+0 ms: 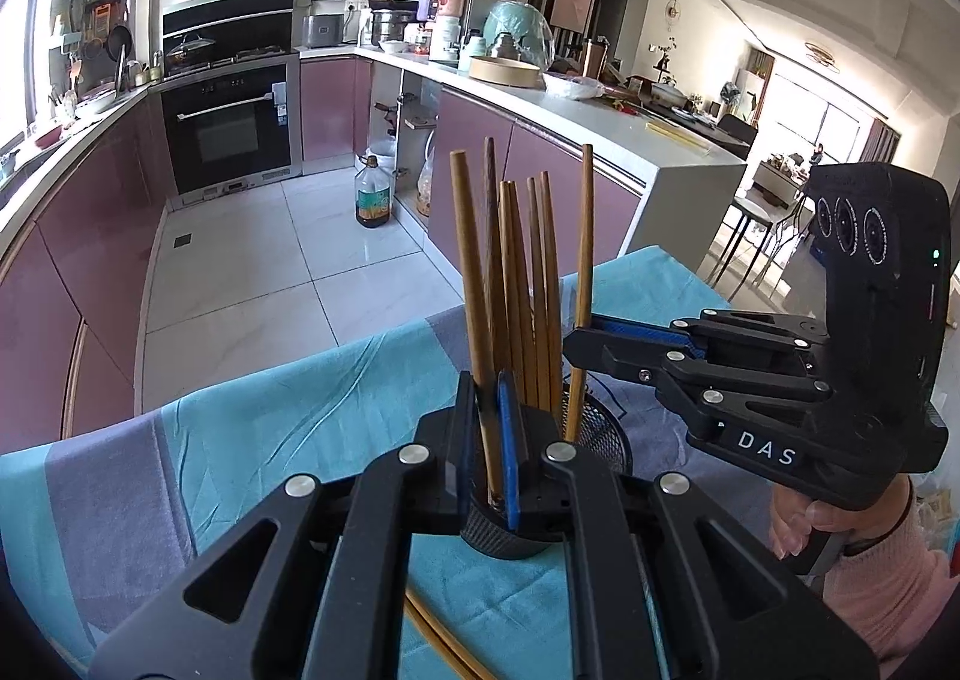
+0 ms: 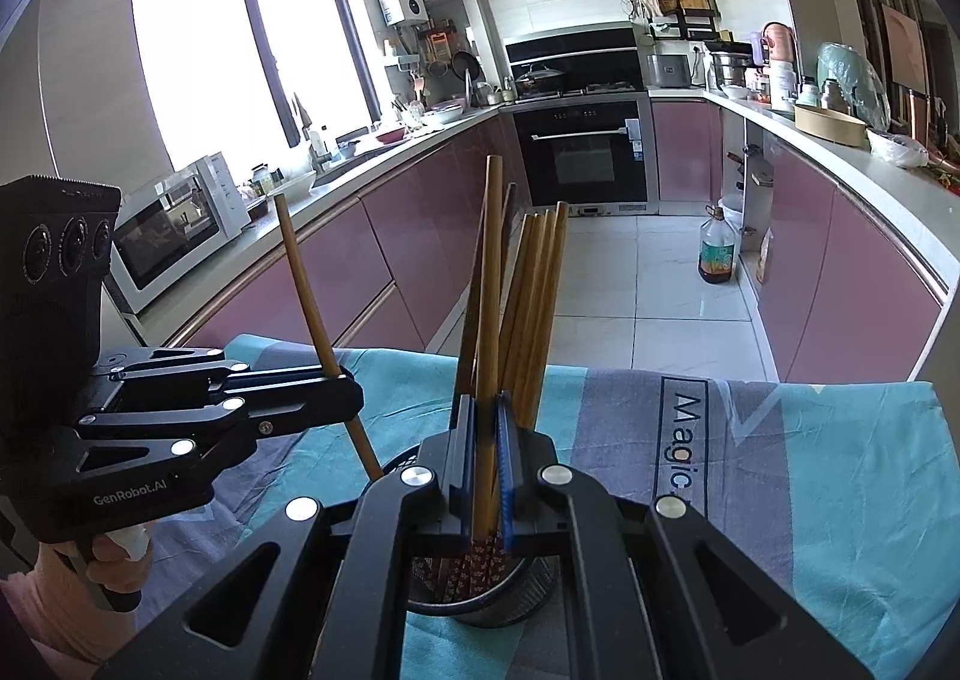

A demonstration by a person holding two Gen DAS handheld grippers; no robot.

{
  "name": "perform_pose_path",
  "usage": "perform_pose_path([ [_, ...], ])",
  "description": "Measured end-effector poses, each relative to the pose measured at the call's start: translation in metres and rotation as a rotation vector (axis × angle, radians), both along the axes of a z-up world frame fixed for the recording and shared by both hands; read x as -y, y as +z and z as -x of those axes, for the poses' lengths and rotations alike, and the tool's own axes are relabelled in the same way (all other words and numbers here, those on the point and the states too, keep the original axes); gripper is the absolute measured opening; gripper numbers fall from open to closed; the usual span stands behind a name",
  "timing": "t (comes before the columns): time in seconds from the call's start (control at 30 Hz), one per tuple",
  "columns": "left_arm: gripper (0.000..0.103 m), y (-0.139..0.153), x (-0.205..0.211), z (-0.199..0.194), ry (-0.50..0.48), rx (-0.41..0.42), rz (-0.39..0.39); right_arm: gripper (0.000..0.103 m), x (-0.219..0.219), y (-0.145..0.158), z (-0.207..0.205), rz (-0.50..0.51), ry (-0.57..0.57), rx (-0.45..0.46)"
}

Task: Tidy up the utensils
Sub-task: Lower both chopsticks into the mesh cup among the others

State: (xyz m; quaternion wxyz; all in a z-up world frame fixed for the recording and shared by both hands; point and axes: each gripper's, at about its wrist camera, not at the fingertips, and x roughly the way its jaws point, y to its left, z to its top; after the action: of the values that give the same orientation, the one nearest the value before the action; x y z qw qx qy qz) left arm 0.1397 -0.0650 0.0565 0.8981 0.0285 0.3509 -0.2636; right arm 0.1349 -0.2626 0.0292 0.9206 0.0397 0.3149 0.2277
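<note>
Left tongs [image 1: 489, 440] clamped on a chopstick [image 1: 474, 284] above the holder [image 1: 600, 428], right tongs [image 2: 485, 470] clamped on another chopstick [image 2: 492, 284], cloth-covered worktop [image 1: 252, 440] beneath the holder

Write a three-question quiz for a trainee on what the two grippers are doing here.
1. True or false: the left gripper is open and empty.
2. What is clamped in the right gripper? A) a spoon B) a chopstick C) nothing
3. In a few words: where do the other chopsticks stand?

Key
1. False. It is shut on a chopstick of its own.
2. B
3. Upright in the black mesh holder on the cloth-covered table.
</note>
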Motion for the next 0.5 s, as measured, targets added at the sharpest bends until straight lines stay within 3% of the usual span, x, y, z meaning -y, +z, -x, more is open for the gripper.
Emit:
perform_pose_path([
  [0.5, 0.009, -0.017, 0.004, -0.018, 0.015, -0.028, -0.015, 0.006, 0.005, -0.008, -0.012, -0.030, -0.035, -0.027],
])
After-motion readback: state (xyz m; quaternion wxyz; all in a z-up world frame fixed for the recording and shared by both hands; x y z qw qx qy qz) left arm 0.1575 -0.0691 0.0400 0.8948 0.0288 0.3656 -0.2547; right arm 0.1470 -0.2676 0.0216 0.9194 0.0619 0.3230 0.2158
